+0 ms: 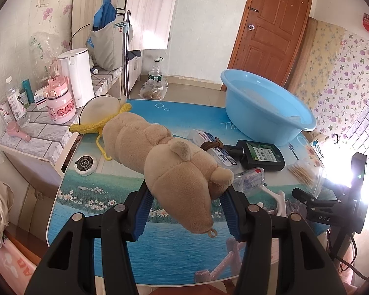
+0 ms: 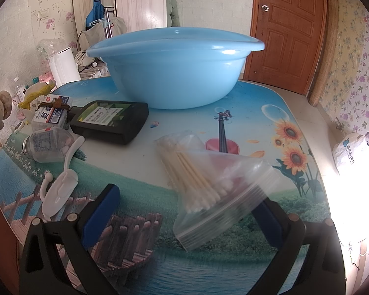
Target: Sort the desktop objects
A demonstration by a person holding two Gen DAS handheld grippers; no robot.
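Left gripper [image 1: 187, 211] pinched soft tan plush toy [image 1: 164, 152], lifted above picture table [image 1: 98, 186]. Right gripper [image 2: 184, 218] fingers spread wide round clear bag w/ cotton swabs [image 2: 204, 186]. Prob next: drop toy into big blue plastic basin [image 1: 265, 108].

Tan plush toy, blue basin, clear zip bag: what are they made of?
Tan plush toy: soft fleece fabric, matte and fuzzy, with stitched seams; the left gripper dents it, so probably stuffed.
Blue basin: moulded plastic, smooth and semi-glossy, with highlights along the rolled rim.
Clear zip bag: thin transparent plastic film, wrinkled, with a ribbed seal strip; wooden-looking cotton swabs show through.
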